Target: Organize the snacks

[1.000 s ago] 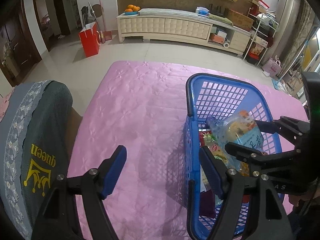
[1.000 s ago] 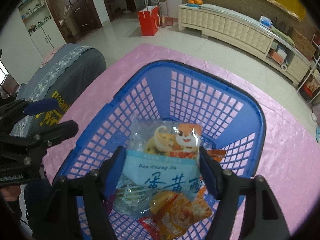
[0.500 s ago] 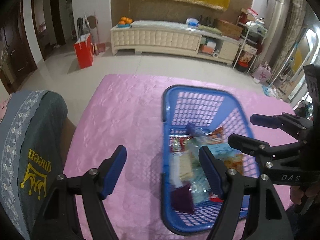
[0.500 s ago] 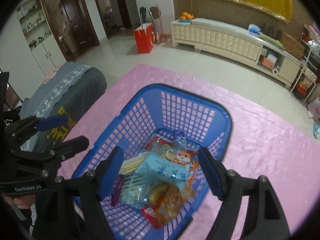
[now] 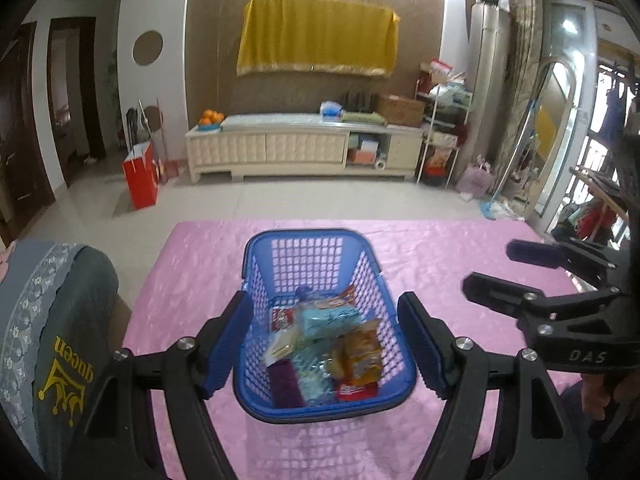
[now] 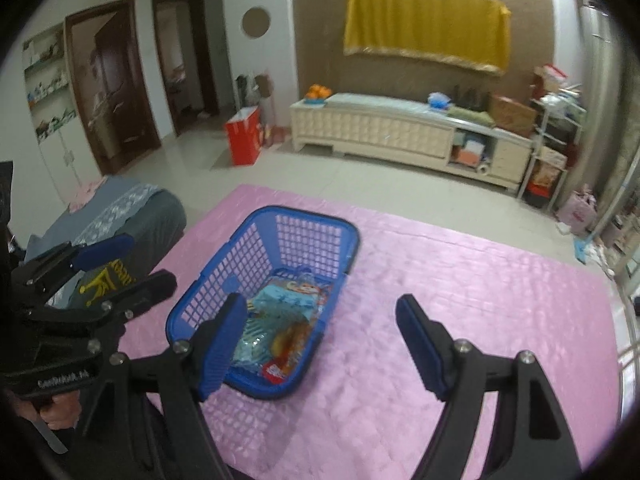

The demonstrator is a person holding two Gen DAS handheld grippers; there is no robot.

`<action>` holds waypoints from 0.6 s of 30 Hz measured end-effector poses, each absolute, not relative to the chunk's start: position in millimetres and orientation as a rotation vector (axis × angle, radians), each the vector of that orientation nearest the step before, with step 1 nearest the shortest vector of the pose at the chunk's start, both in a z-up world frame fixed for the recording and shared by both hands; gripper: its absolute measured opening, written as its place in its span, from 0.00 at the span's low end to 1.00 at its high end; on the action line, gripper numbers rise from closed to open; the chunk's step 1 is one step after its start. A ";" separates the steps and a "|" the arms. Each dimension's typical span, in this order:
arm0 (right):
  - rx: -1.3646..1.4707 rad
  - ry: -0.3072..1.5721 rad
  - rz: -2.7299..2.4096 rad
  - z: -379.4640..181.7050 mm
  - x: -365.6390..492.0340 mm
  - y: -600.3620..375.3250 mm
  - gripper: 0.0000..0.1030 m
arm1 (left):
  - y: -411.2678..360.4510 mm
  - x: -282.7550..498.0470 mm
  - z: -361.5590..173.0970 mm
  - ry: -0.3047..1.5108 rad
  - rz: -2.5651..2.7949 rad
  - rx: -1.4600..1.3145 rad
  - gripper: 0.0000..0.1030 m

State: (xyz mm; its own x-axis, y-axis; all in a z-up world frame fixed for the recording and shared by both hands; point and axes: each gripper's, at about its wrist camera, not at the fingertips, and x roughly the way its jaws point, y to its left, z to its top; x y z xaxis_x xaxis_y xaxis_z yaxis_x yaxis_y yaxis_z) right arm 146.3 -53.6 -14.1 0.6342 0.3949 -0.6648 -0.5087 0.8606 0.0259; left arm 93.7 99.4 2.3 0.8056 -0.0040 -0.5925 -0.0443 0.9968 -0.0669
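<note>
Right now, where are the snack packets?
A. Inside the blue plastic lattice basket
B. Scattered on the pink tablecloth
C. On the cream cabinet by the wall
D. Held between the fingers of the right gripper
A: the snack packets all lie inside the blue plastic lattice basket, and the pink tablecloth around it is bare.

Wall hanging: yellow cloth (image 5: 318, 36), fringed lower edge.
Cabinet: low cream sideboard (image 5: 304, 148) against far wall.
Fruit: oranges (image 5: 211, 117) on the sideboard's left end.
Bag: red paper bag (image 5: 140, 174) on the tiled floor, left of the sideboard.
Chair cover: grey fabric (image 5: 60, 344), yellow crown print.
</note>
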 end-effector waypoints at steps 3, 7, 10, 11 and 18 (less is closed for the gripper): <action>-0.137 0.691 0.485 -7.1 132.3 -73.3 0.78 | 91.0 80.0 12.2 0.591 0.026 -0.079 0.71; -0.100 0.650 0.443 -0.2 114.6 -92.9 0.80 | 82.1 62.5 20.1 0.541 0.013 -0.083 0.71; -0.085 0.620 0.421 4.6 105.7 -103.5 0.87 | 76.7 52.3 25.3 0.507 -0.002 -0.088 0.71; -0.084 0.611 0.412 5.9 103.3 -105.5 0.89 | 74.2 49.1 27.0 0.495 0.001 -0.080 0.71; -0.079 0.532 0.382 10.4 77.5 -118.2 1.00 | 57.0 22.3 41.5 0.423 0.024 -0.015 0.90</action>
